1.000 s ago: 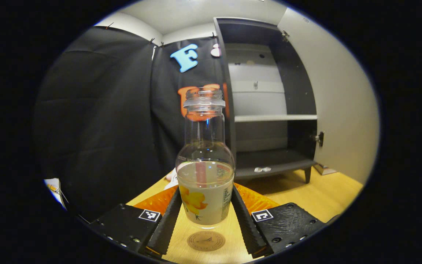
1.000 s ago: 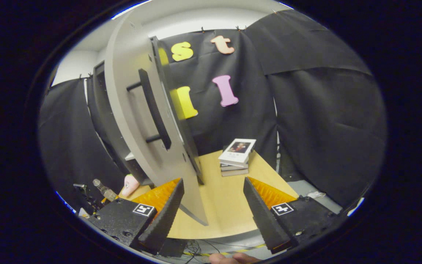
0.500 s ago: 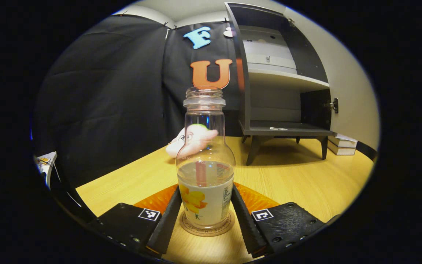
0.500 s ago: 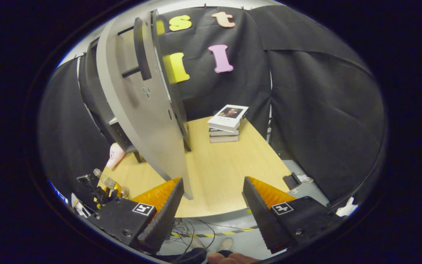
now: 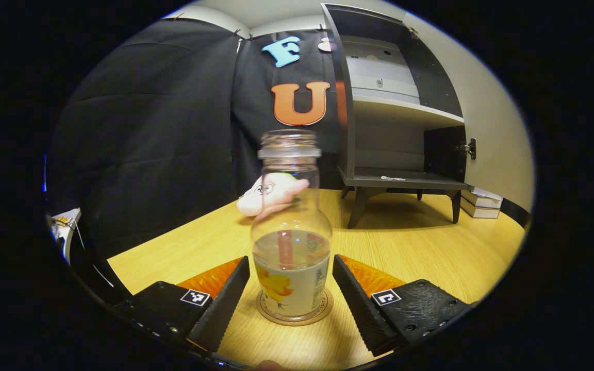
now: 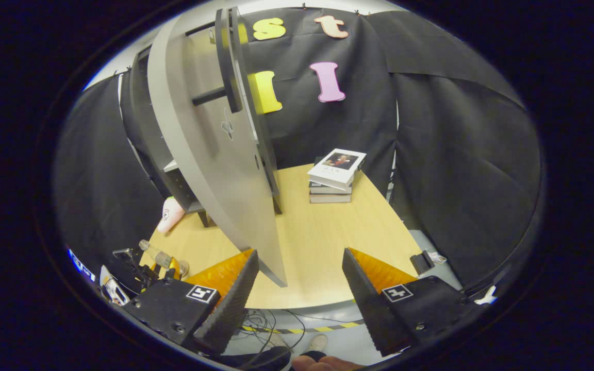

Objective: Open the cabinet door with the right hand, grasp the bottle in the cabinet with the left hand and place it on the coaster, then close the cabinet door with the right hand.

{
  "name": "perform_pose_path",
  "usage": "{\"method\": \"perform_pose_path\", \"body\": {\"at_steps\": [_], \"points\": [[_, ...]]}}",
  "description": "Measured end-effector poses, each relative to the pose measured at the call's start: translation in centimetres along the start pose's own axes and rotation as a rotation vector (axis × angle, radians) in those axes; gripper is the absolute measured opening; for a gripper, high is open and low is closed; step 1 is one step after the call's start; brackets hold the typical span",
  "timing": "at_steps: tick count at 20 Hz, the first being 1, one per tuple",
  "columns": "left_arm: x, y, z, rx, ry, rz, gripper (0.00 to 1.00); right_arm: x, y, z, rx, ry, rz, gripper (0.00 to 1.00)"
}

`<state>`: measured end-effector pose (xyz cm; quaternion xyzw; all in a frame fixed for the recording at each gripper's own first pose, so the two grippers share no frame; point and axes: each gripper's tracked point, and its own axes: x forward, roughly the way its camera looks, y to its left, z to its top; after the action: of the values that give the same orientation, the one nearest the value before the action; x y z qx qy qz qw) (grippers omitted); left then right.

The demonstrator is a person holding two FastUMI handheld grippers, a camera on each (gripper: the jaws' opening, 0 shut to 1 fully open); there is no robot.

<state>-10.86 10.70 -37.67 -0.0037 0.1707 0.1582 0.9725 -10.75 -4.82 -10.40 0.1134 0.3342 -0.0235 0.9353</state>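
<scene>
Standing upright on its one round coaster (image 5: 295, 313), your single bottle (image 5: 291, 242) has no cap and is partly filled with pale liquid. Your left gripper (image 5: 291, 301) has its fingers spread to either side of the bottle, with a gap on each side, so neither finger presses on it. Behind the bottle on the wooden table (image 5: 410, 252) lies one pink soft toy (image 5: 271, 195). Farther back stands one cabinet (image 5: 400, 118) with its door (image 6: 209, 170) swung open; inside you have two shelves, and the lower one holds a small pale item too small to tell.

Your right gripper (image 6: 299, 293) hangs near the lower edge of the open door, fingers spread wide and holding nothing. Beyond it on the table sits one stack of books (image 6: 334, 175).
</scene>
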Motion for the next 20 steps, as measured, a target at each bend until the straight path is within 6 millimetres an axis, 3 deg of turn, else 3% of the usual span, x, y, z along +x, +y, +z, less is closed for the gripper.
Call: {"method": "perform_pose_path", "body": {"at_steps": [5, 7, 9, 12, 15, 20], "points": [[-1.5, -0.4, 0.6, 0.049, 0.033, -0.016, 0.98, 0.4, -0.6, 0.5, 0.026, -0.018, -0.001, 1.00], [-3.0, -0.1, 1.9, 0.077, 0.041, -0.026, 0.98, 0.4, -0.6, 1.7, 0.035, -0.052, 0.007, 1.00], [-4.7, 0.2, 4.4, 0.105, 0.023, -0.029, 0.98, 0.6, -0.6, 2.3, 0.014, -0.074, 0.017, 1.00], [-7.2, 0.4, 10.0, 0.137, -0.028, -0.021, 0.98, 0.8, -0.4, 3.4, -0.014, -0.104, 0.058, 1.00], [-10.0, -0.9, 18.2, 0.146, -0.124, -0.031, 0.97, 0.8, -0.6, 5.1, -0.026, -0.146, 0.102, 1.00], [-14.5, -4.4, 31.6, 0.129, -0.286, -0.068, 0.96, 0.1, 0.1, 10.8, -0.141, -0.328, 0.138, 1.00]]}}
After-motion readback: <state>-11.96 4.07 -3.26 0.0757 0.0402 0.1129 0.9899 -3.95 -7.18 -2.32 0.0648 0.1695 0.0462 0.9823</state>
